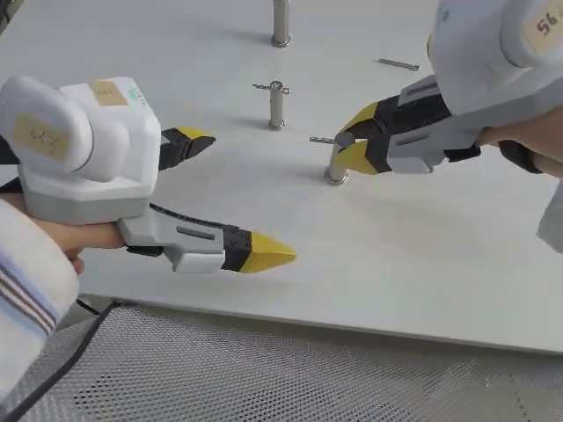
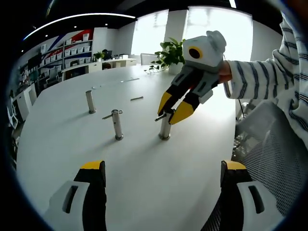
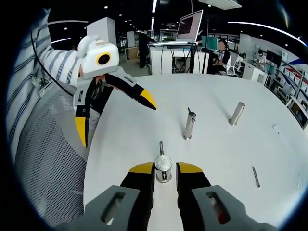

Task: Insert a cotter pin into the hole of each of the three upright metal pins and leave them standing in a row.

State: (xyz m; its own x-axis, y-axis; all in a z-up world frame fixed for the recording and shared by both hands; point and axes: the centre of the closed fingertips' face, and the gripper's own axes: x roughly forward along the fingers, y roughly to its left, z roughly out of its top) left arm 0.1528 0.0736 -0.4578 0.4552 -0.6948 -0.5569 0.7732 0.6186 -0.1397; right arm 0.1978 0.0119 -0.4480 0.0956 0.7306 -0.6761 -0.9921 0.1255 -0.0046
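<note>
Three upright metal pins stand on the white table [image 1: 422, 264]. My right gripper [image 1: 343, 148] has its jaws close around the top of the nearest pin [image 1: 335, 171], shut on a cotter pin [image 1: 321, 140] whose tip pokes out the far side [image 3: 161, 147]. The middle pin [image 1: 277, 107] has a cotter pin [image 1: 264, 86] through its head. The far pin [image 1: 281, 22] stands bare. My left gripper [image 1: 237, 198] hovers wide open near the front edge, left of the pins, holding nothing.
A loose cotter pin [image 1: 398, 63] lies on the table at the back right. A grey mesh chair [image 1: 264, 378] sits just below the table's front edge. A striped sleeve [image 1: 22, 290] is at the lower left.
</note>
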